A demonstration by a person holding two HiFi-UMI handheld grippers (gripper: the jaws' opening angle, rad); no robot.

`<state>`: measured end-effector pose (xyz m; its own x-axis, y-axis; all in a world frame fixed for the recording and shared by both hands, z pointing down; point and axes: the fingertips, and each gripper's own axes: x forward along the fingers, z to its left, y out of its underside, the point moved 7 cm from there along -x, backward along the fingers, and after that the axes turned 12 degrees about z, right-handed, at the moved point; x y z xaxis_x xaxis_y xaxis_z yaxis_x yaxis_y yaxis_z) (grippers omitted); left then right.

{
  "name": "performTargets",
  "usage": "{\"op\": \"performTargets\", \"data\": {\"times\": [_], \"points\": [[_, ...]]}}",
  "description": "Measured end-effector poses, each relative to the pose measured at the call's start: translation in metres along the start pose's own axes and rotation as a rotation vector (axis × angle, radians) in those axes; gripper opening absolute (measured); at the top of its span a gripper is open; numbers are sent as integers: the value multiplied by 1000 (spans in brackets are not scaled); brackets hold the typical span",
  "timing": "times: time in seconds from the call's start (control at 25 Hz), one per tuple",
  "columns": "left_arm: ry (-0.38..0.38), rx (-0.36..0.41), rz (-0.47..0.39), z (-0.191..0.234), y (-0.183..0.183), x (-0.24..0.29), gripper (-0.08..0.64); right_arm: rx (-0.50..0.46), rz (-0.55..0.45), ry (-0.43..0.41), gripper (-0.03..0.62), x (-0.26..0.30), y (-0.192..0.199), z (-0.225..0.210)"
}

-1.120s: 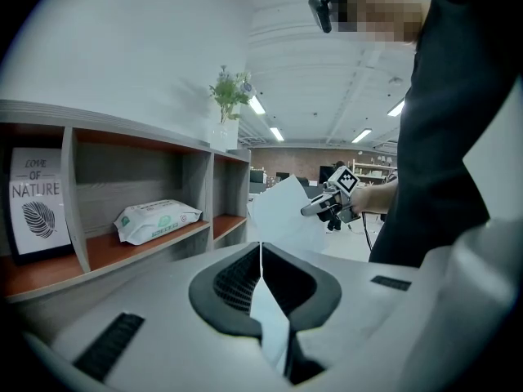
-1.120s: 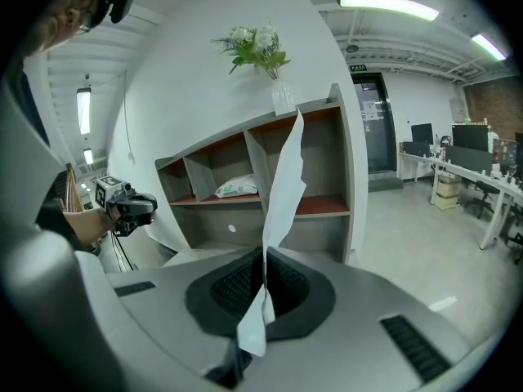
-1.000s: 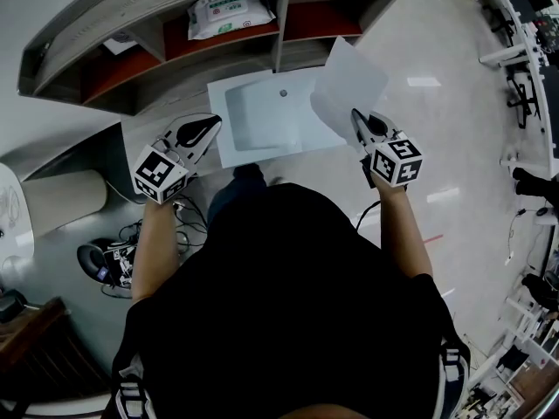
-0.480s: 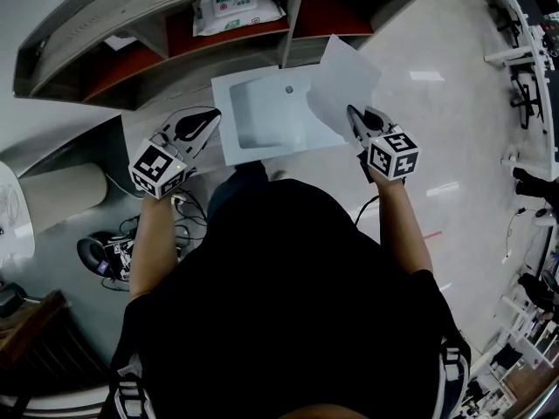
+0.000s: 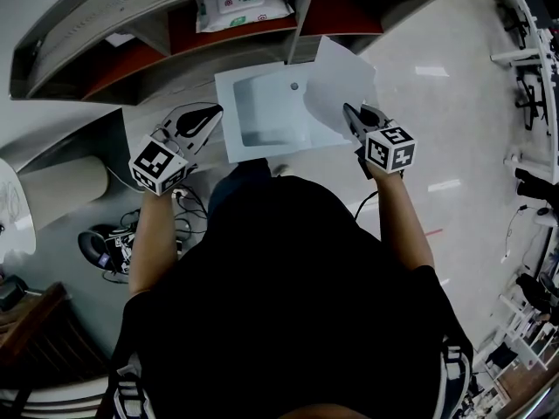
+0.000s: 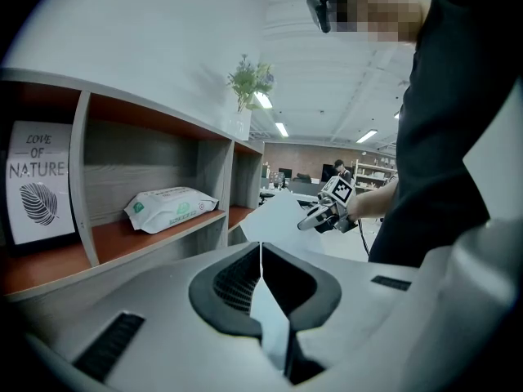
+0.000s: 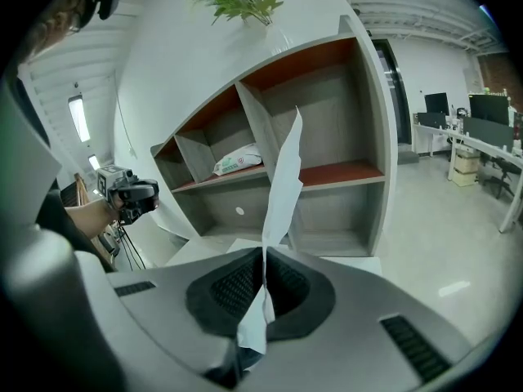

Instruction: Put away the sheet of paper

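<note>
Noting the right gripper (image 5: pixel 349 114) pinching the sheet of paper (image 5: pixel 339 75) near the pale folder (image 5: pixel 262 116), itself clamped edgewise in the left gripper (image 5: pixel 212 114), we judge insertion not yet done

Head camera: above my shoulders, facing steeply down; shelf unit (image 5: pixel 105 37) at twelve o'clock. Left gripper view: close along my jaws, nearly level toward the shelves, my right gripper (image 6: pixel 304 223) at two o'clock from the jaw tips. Right gripper view: likewise, my left gripper (image 7: pixel 151 194) at ten o'clock. All three share the wipes pack (image 5: pixel 243 7).
</note>
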<state>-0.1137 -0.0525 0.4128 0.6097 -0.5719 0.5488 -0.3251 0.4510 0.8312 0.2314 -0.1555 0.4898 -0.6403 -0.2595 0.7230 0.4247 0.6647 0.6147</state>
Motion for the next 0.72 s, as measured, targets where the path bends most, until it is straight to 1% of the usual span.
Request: {"op": "performTargets", "data": {"times": [0.72], "points": [[14, -34, 3, 3, 14, 5, 23, 53, 127, -91, 14, 51, 22, 5]]}}
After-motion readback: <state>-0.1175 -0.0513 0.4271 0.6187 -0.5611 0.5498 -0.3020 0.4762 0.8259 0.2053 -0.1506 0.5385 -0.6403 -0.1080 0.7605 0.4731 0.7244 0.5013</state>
